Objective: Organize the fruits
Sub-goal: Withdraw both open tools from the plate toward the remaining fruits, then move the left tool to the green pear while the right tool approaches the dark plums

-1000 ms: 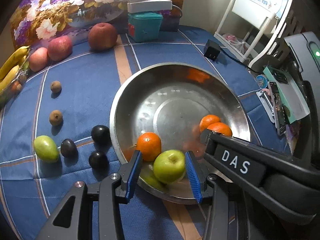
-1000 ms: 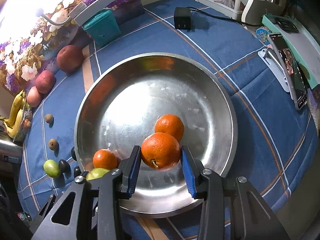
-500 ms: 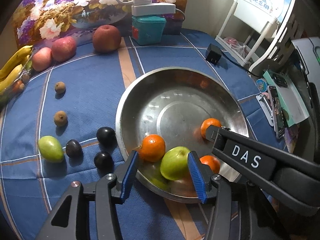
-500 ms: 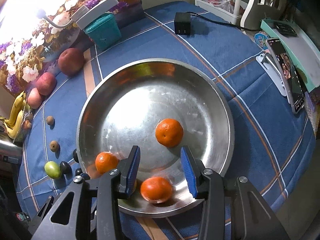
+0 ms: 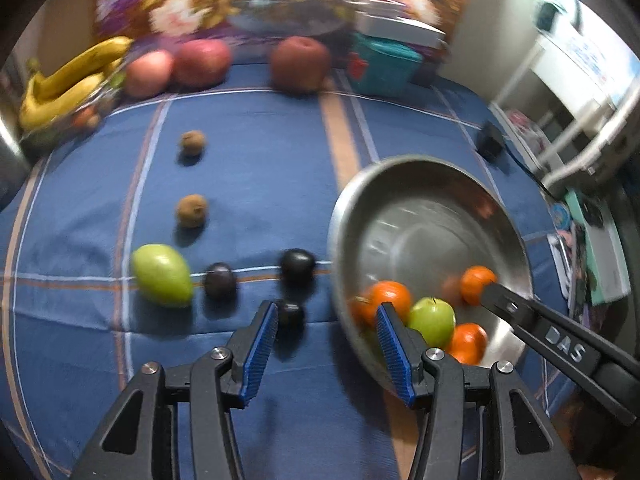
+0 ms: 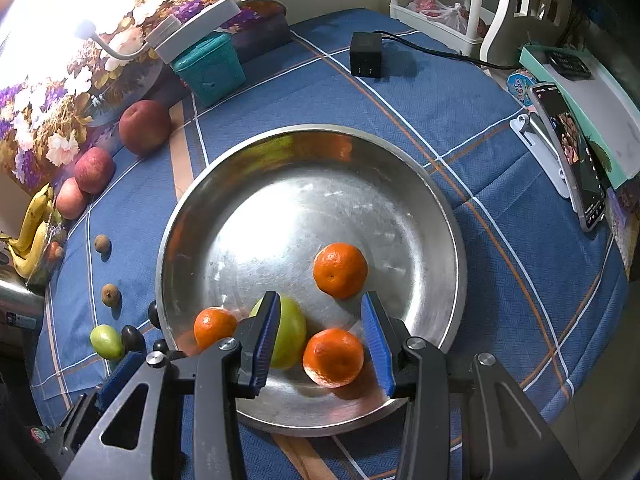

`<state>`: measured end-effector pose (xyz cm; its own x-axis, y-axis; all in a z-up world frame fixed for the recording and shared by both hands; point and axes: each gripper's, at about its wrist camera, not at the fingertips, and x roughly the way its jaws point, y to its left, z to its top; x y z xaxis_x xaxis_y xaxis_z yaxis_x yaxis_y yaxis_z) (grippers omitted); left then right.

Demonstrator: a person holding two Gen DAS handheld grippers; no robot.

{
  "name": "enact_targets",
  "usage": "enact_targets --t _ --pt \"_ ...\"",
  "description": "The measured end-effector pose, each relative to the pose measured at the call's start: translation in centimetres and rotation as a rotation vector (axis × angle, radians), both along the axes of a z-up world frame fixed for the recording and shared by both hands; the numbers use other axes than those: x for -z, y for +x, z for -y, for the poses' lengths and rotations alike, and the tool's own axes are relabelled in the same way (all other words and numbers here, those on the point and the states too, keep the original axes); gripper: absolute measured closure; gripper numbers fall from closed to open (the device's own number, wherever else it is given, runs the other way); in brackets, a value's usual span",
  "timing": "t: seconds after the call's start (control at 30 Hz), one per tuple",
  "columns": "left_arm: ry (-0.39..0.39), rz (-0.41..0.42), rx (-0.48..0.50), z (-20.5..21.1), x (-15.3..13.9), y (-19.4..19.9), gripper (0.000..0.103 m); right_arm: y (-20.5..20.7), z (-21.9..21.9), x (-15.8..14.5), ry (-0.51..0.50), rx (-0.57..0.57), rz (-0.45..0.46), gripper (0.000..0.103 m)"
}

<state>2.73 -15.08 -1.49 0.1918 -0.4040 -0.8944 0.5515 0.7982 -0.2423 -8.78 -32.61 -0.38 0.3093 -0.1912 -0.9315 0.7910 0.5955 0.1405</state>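
A steel bowl (image 6: 436, 216) on the blue cloth holds three oranges (image 6: 340, 270) and a green apple (image 6: 290, 338). My right gripper (image 6: 320, 340) is open and empty above the near orange (image 6: 333, 356). My left gripper (image 5: 326, 350) is open and empty, over the cloth just left of the bowl (image 5: 420, 172), with a dark plum (image 5: 290, 314) by its left finger. Two more plums (image 5: 298, 264), a green mango (image 5: 162, 274) and two small brown fruits (image 5: 192, 210) lie on the cloth to the left. The view is blurred.
Red apples (image 6: 145, 126) and bananas (image 6: 30, 236) lie along the far left. A teal box (image 6: 210, 64) with a lamp, a black adapter (image 6: 366, 60) and a phone on a stand (image 6: 572, 156) ring the bowl.
My right gripper opened and dropped its orange into the bowl. My left gripper let go of the green apple in the bowl and swung left toward the plums.
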Motion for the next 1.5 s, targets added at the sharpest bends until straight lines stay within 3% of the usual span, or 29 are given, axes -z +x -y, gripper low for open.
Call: enact_targets --t 0.27,0.4,0.97,1.13,1.27,1.33,1.5 --pt "0.053 -0.058 -0.21 -4.7 1.0 3.1 0.048 1.0 -1.1 -0.2 -0.015 -0.037 -0.008 0.06" --pt "0.059 -0.076 -0.271 -6.6 1.3 3.9 0.048 1.8 -2.2 -0.3 -0.016 -0.077 -0.009 0.06" --pt "0.064 -0.076 -0.407 -12.1 0.5 6.0 0.04 5.5 -7.6 -0.3 -0.055 -0.264 -0.03 0.06" --pt "0.076 -0.081 -0.415 -12.4 0.5 6.3 0.03 6.3 -8.6 0.0 -0.062 -0.307 -0.043 0.06" --pt "0.094 -0.076 -0.414 -12.5 0.7 6.4 0.022 6.7 -9.2 0.2 -0.081 -0.324 -0.062 0.044" --pt "0.112 -0.064 -0.412 -12.4 0.7 6.4 0.014 6.7 -9.3 0.3 -0.084 -0.33 -0.066 0.044" --pt "0.13 -0.042 -0.411 -12.6 0.7 6.5 0.004 6.8 -9.5 0.4 -0.101 -0.335 -0.063 0.028"
